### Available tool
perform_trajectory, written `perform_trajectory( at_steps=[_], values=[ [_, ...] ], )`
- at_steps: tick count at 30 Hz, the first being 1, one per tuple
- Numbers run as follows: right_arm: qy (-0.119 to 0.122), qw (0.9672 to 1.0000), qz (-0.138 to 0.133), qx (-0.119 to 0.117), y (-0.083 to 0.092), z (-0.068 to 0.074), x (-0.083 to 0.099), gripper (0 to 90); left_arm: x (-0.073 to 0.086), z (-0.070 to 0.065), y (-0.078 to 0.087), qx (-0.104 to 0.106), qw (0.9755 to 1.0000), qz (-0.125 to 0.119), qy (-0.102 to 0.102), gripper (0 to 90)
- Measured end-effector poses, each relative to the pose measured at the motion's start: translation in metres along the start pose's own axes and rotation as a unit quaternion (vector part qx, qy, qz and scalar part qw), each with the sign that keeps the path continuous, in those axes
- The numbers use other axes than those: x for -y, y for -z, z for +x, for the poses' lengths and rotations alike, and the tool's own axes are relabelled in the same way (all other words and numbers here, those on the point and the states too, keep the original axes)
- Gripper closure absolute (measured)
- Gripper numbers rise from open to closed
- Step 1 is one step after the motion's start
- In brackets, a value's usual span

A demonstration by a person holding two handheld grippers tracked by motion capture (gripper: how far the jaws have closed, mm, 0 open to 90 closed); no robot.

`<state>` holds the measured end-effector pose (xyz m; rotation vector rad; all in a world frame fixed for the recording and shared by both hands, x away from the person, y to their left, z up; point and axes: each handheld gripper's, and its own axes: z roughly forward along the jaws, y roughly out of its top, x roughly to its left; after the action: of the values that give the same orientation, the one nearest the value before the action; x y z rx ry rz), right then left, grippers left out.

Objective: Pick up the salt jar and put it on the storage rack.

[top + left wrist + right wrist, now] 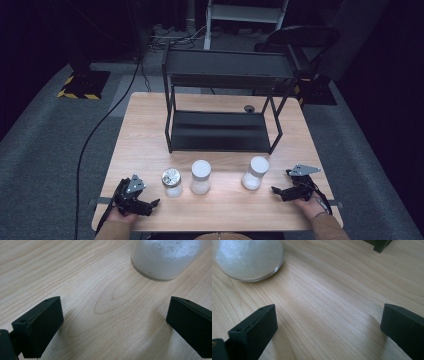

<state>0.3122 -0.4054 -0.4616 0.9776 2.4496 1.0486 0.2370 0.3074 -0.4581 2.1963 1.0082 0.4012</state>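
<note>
My left tongs and right tongs rest near the table front edge, both spread wide and empty, bare wood between the jaws. Just ahead stand three jars of white powder: the left jar, middle jar, right jar. Beyond, the black rack stands empty

Three jars, one black rack, two tongs.
</note>
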Motion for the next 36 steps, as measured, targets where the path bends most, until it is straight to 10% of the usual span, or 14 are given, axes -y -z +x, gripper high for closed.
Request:
perform_trajectory(
  at_steps=[25,36],
  values=[
    [-0.044,0.9980,0.001,0.046,-0.003,0.015,-0.003,0.3,-0.001,-0.008,0.003,-0.020,0.9993,0.001,0.030,3.3],
    [-0.042,0.9981,0.000,0.044,-0.004,0.014,-0.003,0.2,0.002,-0.029,0.026,-0.037,0.9973,-0.059,0.023,6.3]
  ],
)
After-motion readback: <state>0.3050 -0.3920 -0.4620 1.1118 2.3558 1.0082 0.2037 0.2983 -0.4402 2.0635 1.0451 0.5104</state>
